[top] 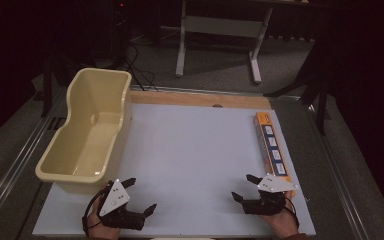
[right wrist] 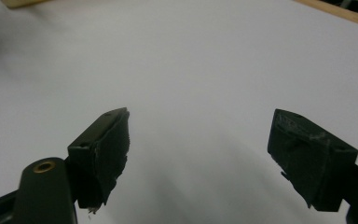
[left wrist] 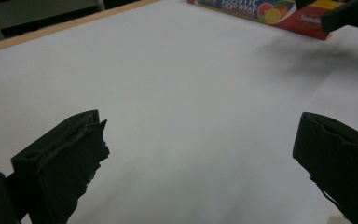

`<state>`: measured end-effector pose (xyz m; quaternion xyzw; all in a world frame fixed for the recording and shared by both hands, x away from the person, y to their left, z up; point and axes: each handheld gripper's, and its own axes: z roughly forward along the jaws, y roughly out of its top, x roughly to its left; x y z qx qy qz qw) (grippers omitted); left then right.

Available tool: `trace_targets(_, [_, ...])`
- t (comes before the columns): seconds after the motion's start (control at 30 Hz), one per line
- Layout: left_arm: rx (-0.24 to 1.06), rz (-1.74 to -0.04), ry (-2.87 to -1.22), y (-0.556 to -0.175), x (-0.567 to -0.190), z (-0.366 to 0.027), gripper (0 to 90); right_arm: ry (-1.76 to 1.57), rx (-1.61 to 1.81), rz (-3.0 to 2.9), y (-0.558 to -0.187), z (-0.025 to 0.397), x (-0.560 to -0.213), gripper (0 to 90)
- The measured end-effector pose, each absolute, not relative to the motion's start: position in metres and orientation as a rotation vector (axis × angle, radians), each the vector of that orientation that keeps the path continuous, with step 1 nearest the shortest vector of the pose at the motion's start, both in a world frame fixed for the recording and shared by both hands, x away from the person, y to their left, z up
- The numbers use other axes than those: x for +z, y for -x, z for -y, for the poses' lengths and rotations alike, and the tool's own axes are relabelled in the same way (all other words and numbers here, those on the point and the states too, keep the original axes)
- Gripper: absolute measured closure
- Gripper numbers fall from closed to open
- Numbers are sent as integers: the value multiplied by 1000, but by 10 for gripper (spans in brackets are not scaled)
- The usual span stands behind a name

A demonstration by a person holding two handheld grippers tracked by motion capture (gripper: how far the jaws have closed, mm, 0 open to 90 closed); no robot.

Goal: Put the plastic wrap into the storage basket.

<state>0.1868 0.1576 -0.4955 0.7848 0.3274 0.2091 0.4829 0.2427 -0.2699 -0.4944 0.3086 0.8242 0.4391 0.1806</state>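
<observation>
Both your grippers hover at the near edge of the table [top: 190, 150], jaws spread wide and holding nothing: left gripper [top: 139, 196] by the near left corner, right gripper [top: 245, 187] by the near right corner. Just beyond your right gripper, the long food wrap box [top: 272, 145] lies flush along the right edge. Farther off, the cream tub [top: 87, 130] overhangs the left edge. Grab the box near one end and it will likely tip or swing; nudge it sideways and it could slide off the edge.
</observation>
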Motion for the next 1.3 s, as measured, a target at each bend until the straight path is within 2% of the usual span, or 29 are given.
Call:
trace_targets(0.57, [580,-834,-1926,-191,-498,-155,64,-965,1270,-2271,-249,272,-490,238])
trace_targets(0.87, [594,-861,-1917,-192,-499,-159,68,-1002,1224,-2221,-253,274,-480,240])
trace_targets(1.03, [602,-855,-1924,-192,-499,-157,75,-1022,1214,-2217,-260,278,-473,293])
trace_targets(1.3, [612,-858,-1922,-191,-498,-158,75,-1063,1195,-2209,-277,283,-457,295])
